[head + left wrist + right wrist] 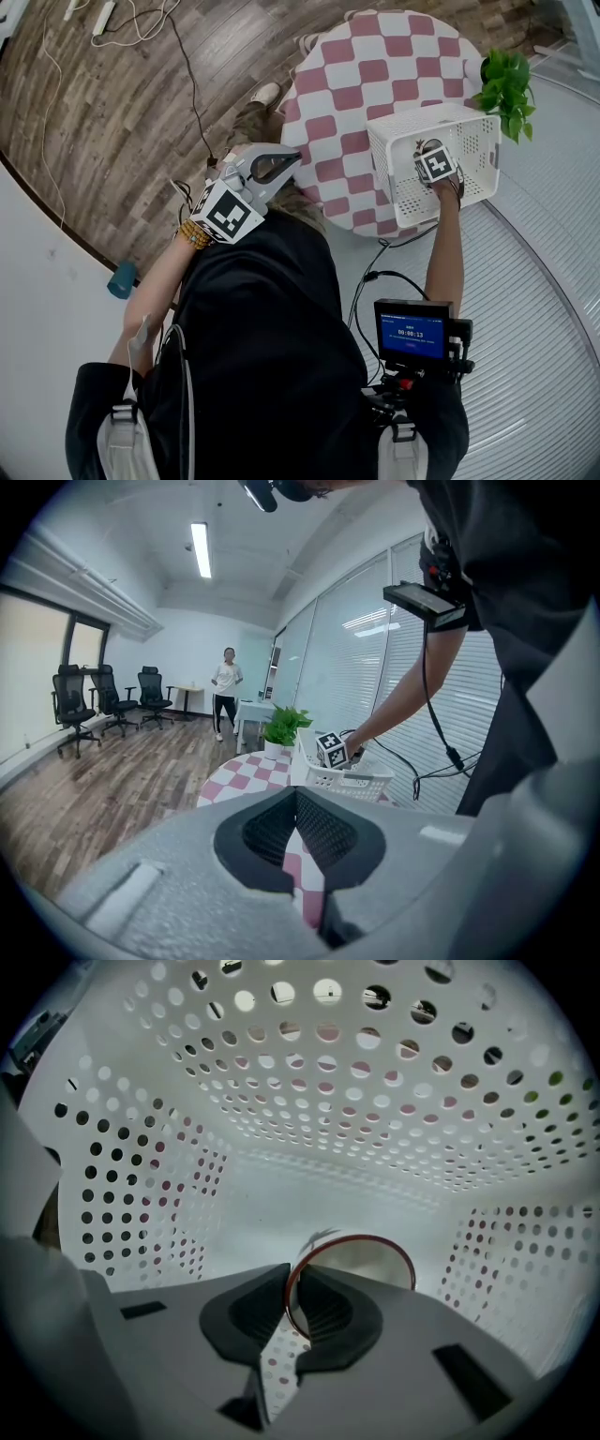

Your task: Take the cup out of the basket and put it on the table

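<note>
A white perforated basket (473, 120) stands at the right edge of the round pink-and-white checked table (366, 56). My right gripper (424, 152) points steeply down inside it. In the right gripper view a cup (367, 1262) with a thin red rim lies on the basket floor against the wall (328, 1101). The right gripper (292, 1277) is shut on the cup's rim, one pad inside and one outside. My left gripper (296, 156) hangs shut and empty off the table's near left side. From its own view the left gripper (295, 797) faces the basket (342, 780).
A potted green plant (506, 89) stands on the table just behind the basket. Cables (178, 47) trail over the wooden floor, and a teal object (122, 279) lies on it. A person (225, 700) and office chairs (70, 705) are far off. A monitor (412, 333) hangs at my chest.
</note>
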Demonstrator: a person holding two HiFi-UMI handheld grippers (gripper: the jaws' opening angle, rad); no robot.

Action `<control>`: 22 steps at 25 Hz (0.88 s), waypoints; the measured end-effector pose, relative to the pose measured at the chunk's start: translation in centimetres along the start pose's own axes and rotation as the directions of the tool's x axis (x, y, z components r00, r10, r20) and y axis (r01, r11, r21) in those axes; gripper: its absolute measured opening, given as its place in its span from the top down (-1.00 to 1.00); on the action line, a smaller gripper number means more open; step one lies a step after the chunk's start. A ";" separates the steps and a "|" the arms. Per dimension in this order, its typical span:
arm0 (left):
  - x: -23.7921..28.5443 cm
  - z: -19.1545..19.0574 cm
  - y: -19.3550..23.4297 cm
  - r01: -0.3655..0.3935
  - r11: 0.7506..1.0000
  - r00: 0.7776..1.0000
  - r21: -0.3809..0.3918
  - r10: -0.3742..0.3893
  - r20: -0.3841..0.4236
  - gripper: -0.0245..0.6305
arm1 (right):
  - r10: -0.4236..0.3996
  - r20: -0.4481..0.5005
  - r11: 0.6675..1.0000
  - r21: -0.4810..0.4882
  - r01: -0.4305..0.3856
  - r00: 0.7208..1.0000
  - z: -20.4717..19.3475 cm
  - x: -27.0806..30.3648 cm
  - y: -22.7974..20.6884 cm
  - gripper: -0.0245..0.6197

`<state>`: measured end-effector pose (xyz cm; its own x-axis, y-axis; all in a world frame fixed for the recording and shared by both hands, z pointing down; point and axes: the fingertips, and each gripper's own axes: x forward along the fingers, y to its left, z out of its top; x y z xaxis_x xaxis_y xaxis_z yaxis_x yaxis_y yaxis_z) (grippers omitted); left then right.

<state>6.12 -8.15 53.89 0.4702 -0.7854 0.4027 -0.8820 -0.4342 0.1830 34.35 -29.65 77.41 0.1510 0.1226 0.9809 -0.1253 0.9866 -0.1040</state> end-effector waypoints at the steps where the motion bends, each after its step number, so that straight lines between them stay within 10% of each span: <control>1: 0.0 0.0 0.0 0.001 1.000 1.000 0.003 -0.001 -0.001 0.91 | -0.002 0.004 1.000 0.004 0.002 1.000 0.0 -0.1 -0.1 0.80; 22: 0.6 1.3 -1.4 0.041 0.997 0.999 0.069 -0.040 -0.008 0.91 | 0.016 0.184 0.979 0.196 -0.053 0.983 -0.1 -1.6 1.3 0.81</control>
<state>7.64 -8.60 52.75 0.5050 -0.7636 0.4023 -0.8579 -0.4951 0.1371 34.08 -28.59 75.64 -0.0338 0.1170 0.9926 -0.3225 0.9387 -0.1216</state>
